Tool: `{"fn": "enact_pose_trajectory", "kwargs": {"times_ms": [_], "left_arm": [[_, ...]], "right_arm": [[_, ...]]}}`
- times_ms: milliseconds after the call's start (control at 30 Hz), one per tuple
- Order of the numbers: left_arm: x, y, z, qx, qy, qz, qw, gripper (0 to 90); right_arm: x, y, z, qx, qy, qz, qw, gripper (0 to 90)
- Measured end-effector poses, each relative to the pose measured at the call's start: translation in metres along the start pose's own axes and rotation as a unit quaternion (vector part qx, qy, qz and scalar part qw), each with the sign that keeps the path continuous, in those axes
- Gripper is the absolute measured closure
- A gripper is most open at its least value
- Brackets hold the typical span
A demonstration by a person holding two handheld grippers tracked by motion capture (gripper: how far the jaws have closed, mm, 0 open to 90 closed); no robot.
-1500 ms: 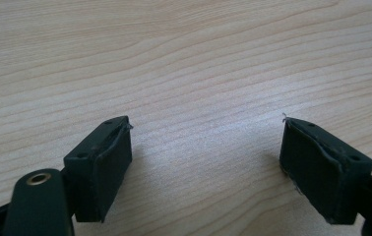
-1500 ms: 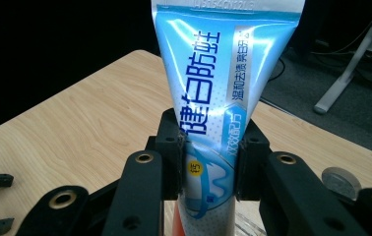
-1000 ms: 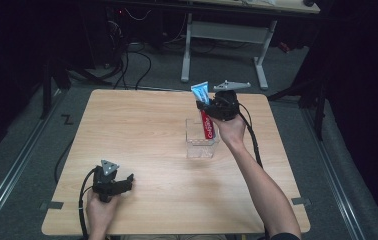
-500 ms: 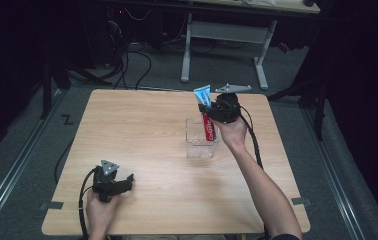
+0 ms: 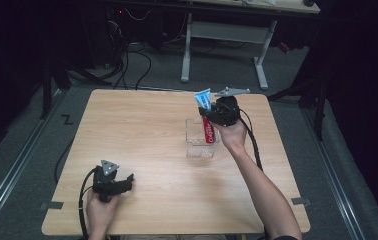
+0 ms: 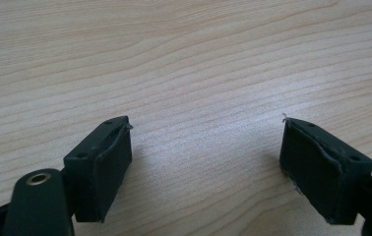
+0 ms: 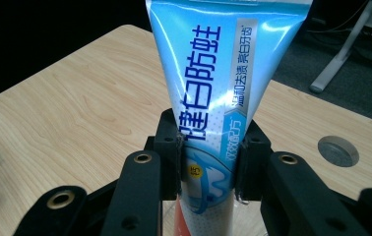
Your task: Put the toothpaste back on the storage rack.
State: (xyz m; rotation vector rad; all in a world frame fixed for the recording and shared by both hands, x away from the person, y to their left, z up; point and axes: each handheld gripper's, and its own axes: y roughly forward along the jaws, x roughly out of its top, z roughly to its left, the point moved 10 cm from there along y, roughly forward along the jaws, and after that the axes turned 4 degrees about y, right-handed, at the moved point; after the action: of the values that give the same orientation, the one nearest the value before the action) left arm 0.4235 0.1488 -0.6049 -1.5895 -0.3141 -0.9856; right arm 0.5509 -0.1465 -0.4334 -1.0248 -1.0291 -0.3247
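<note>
Toothpaste tube [image 5: 205, 116] is standing nearly upright at about 1 o'clock on the wooden table [image 5: 142, 130], its lower end dipping into the clear plastic container [image 5: 200, 142] and its crimped blue end pointing up. Right gripper [image 5: 216, 116] is pinching the tube across its middle; in the right gripper view both pads are pressing on the printed tube [image 7: 208, 93], one on each side. Left gripper [image 5: 111, 181] is resting at about 7 o'clock, well apart from the container, and its jaws are standing spread over bare wood [image 6: 203, 64] with nothing between them.

Judged from this moment, the step in hand is lowering the tube into the container. To do it well, the holder is best keeping the tube vertical and centred over the opening, so that its lower end is not catching the rim at 12 o'clock. The container looks light and may slide or tip, so a slow, straight descent is advisable, with the pinch being released only once the tube is resting inside.
</note>
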Motion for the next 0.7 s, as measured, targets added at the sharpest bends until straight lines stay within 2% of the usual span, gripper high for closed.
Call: {"fn": "enact_pose_trajectory", "kwargs": {"times_ms": [700], "left_arm": [[0.0, 0.0, 0.0, 0.0, -0.001, 0.0, 1.0, 20.1]], "right_arm": [[-0.02, 0.002, -0.007, -0.001, 0.016, 0.015, 0.9998, 68.8]]}}
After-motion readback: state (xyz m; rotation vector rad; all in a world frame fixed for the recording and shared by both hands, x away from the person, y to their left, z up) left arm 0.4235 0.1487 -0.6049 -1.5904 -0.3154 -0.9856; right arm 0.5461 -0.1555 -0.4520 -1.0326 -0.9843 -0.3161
